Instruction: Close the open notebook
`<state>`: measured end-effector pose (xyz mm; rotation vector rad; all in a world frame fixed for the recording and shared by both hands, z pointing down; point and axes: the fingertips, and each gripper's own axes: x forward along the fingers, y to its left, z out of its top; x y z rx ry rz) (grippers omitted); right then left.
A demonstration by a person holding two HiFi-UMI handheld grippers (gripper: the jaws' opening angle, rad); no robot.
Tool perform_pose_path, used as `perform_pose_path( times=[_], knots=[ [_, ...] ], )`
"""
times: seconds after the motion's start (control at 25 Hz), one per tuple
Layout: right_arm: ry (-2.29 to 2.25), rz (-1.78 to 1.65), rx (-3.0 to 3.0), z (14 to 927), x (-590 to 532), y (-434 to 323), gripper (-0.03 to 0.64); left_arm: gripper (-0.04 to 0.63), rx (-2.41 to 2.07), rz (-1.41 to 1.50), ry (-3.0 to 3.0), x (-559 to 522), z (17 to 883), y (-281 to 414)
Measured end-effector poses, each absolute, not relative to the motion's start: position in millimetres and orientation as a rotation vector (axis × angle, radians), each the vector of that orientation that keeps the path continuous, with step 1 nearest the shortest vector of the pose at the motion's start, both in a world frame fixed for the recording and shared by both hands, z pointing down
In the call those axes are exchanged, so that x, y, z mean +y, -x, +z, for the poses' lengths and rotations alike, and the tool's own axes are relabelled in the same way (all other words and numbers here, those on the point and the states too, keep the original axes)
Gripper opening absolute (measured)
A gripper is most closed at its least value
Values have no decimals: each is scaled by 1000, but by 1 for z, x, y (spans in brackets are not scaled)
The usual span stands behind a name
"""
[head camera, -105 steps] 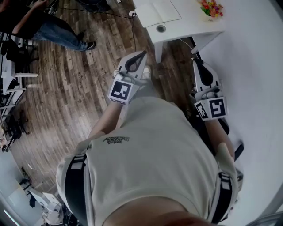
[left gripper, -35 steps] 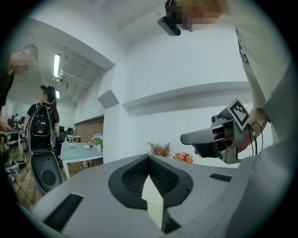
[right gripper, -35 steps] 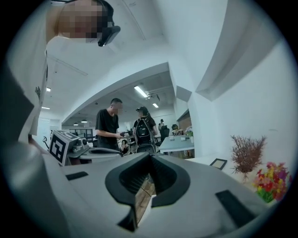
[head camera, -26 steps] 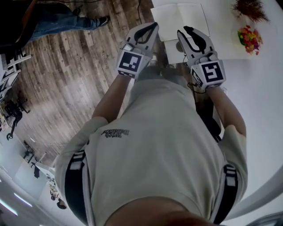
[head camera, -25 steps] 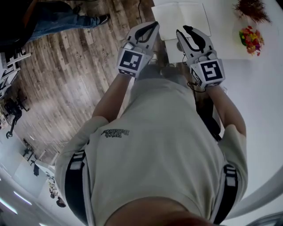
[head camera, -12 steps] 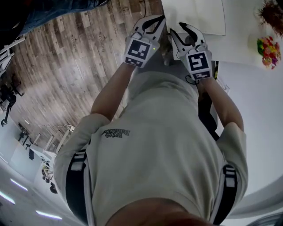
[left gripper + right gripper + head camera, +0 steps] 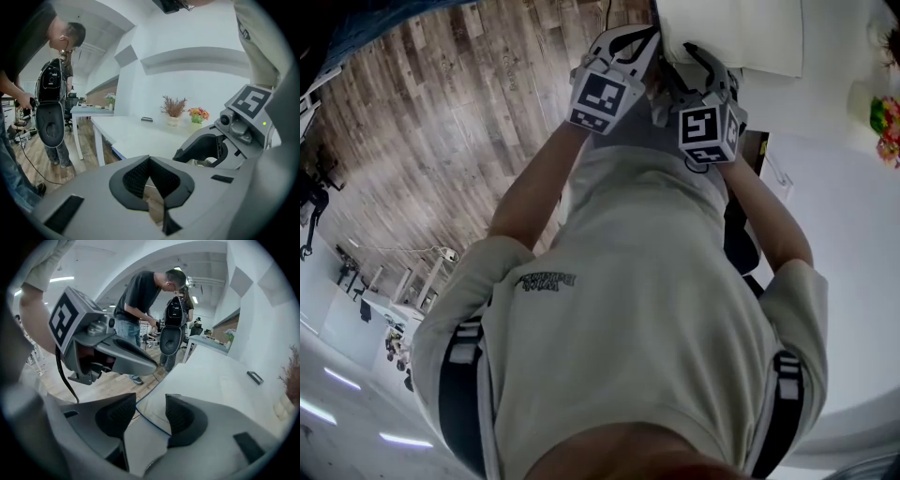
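Two sets of fingers hang at the near edge of the counter [image 7: 133, 126], and neither holds anything. The left gripper [image 7: 149, 160] has its fingers closed tip to tip on nothing. The right gripper [image 7: 150, 399] has its fingers apart and opening, and the gap frames a corner of the notebook [image 7: 159, 392] without touching it.

That notebook lies open and flat at the counter's near edge, white pages up, with a thin blue border along the edge that faces the fingers. It looks light. The pages are probably limp and easy to crease, the cover somewhat stiffer. The best hold is likely the free outer edge of one cover, near that blue-bordered corner, taking cover and pages together so the whole half swings over the spine. On so smooth a top it may slide, so the closed left fingers could pin the other half.

Farther along the white counter stand a pot of flowers [image 7: 198, 114] and a dried plant [image 7: 173, 108]. Beyond lies a wooden floor [image 7: 441, 112], where another person [image 7: 140, 296] stands working.
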<state>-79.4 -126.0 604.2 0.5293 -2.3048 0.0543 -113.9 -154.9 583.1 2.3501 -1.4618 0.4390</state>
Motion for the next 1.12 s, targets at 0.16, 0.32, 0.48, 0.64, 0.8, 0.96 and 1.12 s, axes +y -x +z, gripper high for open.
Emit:
perform_pose_path(
  times=[0.16,0.32,0.48,0.64,0.8,0.96,1.12],
  knots=[
    [-544,126,-2298,614,-128,80,195,14,-1445,441,-2335,-155,593,115],
    [-534,136,-2315,611,-127,80,154,12,-1425,452,-2343,-157,596,114],
    [-545,219,-2352,605,-121,80,31,12,-1405,473,-2363,-160,591,111],
    [-599,258,-2392,577,-124,75,25,14,-1378,482,-2393,-160,569,107],
    [-682,297,-2430,536,-134,62,21,14,-1352,462,-2424,-169,537,99],
    [-813,329,-2441,497,-148,28,20,13,-1293,454,-2463,-184,505,76],
    [-994,324,-2417,482,-174,-19,21,14,-1183,490,-2515,-200,498,37]
  ],
)
